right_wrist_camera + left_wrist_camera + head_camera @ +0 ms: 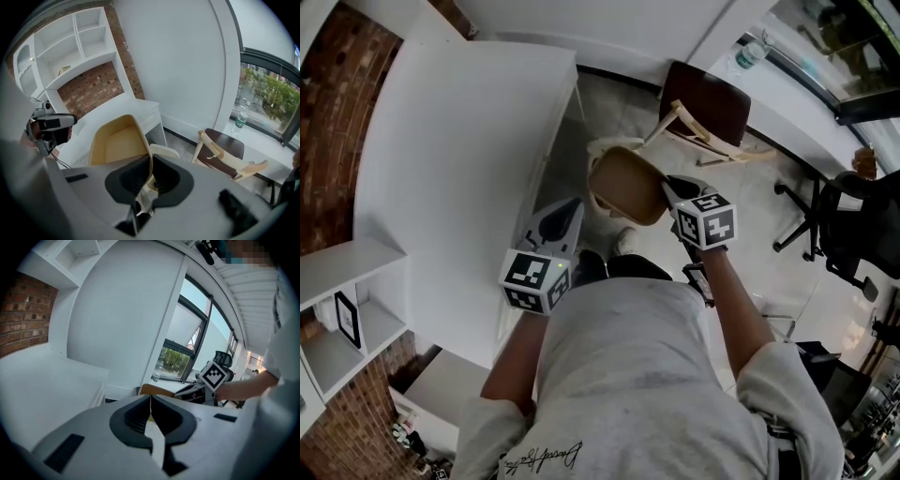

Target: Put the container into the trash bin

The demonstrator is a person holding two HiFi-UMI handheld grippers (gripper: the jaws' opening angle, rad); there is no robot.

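A tan, open-topped container (623,183) hangs in the air in front of me, tilted on its side. My right gripper (668,190) is shut on its side wall. In the right gripper view that thin wall (117,140) runs straight between the jaws of the right gripper (151,161). My left gripper (569,214) is lower left of the container, apart from it, and its jaws meet with nothing in them. From the left gripper (151,401) the container (152,390) shows just beyond the jaw tips. A white rim (164,151) lies past the container; I cannot tell what it belongs to.
A white desk (459,141) fills the left side, with white shelves (337,319) on a brick wall. A wooden chair with a dark seat (708,103) stands ahead on the right. A water bottle (750,54) is on the window ledge. An office chair (844,225) is at far right.
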